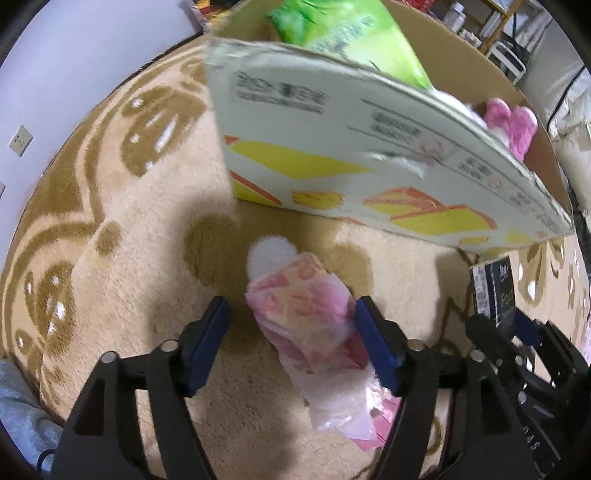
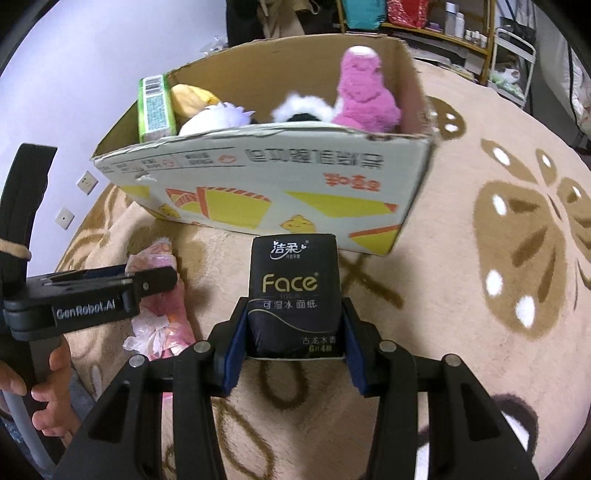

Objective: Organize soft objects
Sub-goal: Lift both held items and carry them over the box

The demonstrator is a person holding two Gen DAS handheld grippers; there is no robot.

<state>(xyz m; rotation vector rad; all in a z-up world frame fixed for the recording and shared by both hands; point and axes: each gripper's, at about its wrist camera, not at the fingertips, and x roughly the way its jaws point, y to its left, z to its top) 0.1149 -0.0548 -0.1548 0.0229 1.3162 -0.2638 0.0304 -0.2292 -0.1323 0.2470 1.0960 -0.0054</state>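
Observation:
A pink and white plastic-wrapped soft pack [image 1: 314, 332] lies on the carpet between the fingers of my left gripper [image 1: 291, 332], which is open around it; the right pad touches it. The pack also shows in the right wrist view [image 2: 162, 310] under the left gripper [image 2: 155, 277]. My right gripper [image 2: 293, 328] is shut on a black "Face" tissue pack [image 2: 293, 291], also seen in the left wrist view [image 1: 493, 288]. The cardboard box [image 2: 266, 184] just ahead holds a pink plush [image 2: 364, 96], a white plush [image 2: 218, 116], a yellow plush [image 2: 192, 98] and a green pack [image 2: 155, 109].
A beige carpet with brown patterns [image 2: 517, 240] covers the floor. A white wall with sockets [image 2: 86, 181] is on the left. Shelves [image 2: 461, 26] stand behind the box. A grey cloth [image 1: 18, 413] lies at lower left. A hand [image 2: 48, 391] holds the left gripper.

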